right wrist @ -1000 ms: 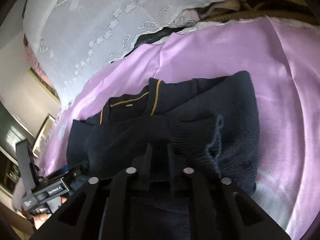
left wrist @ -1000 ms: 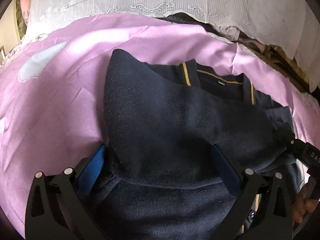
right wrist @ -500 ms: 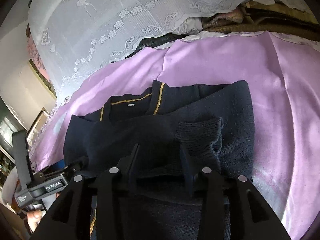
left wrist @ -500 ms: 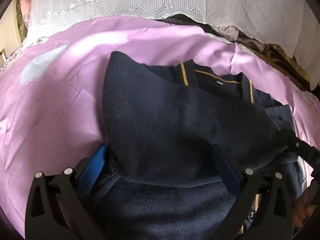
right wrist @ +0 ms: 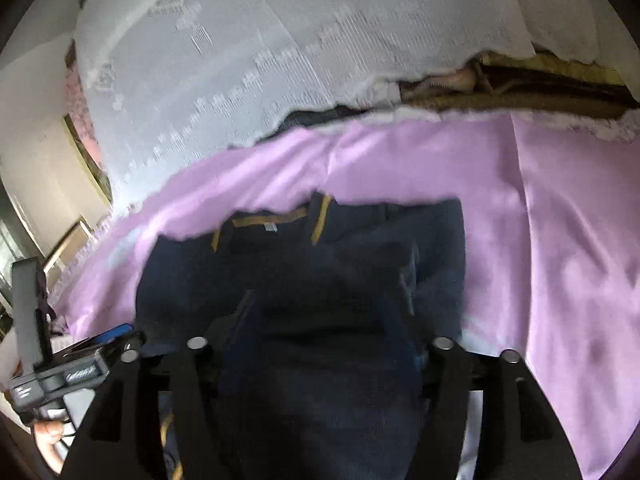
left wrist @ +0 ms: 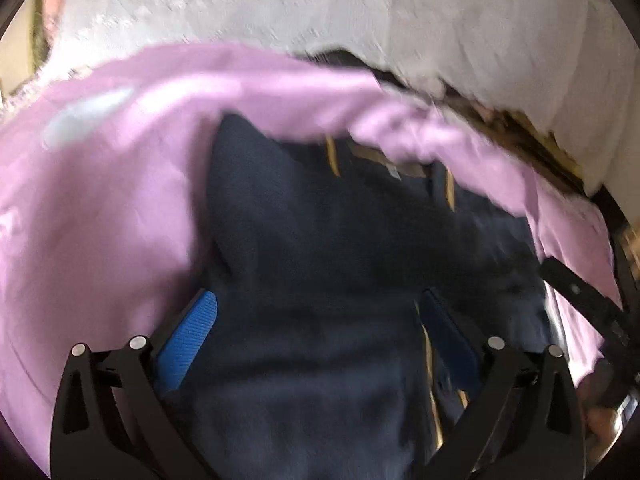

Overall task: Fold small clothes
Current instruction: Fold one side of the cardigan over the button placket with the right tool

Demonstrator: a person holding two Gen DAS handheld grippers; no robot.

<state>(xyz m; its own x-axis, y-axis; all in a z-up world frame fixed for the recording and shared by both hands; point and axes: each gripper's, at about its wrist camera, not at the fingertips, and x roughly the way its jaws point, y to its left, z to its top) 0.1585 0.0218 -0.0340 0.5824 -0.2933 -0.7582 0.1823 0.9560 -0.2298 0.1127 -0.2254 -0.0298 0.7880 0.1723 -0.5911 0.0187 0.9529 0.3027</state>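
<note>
A navy knit sweater (left wrist: 320,248) with yellow collar stripes lies partly folded on a pink sheet (left wrist: 100,220). My left gripper (left wrist: 316,316) is open, its blue pads wide apart over the sweater's near edge. In the right wrist view the same sweater (right wrist: 320,272) lies ahead, and my right gripper (right wrist: 320,320) is open with its jaws spread over the fabric. The right gripper's body shows at the right edge of the left view (left wrist: 580,300); the left gripper shows at the lower left of the right view (right wrist: 72,364). Both views are blurred.
A white lace cloth (right wrist: 320,40) hangs behind the pink sheet (right wrist: 560,240). Brown folded fabric (right wrist: 520,92) sits at the back right. The pink sheet extends on both sides of the sweater.
My right gripper opened from shut and let go of the sweater. Both views became blurred with motion. The left gripper stays open over the near edge.
</note>
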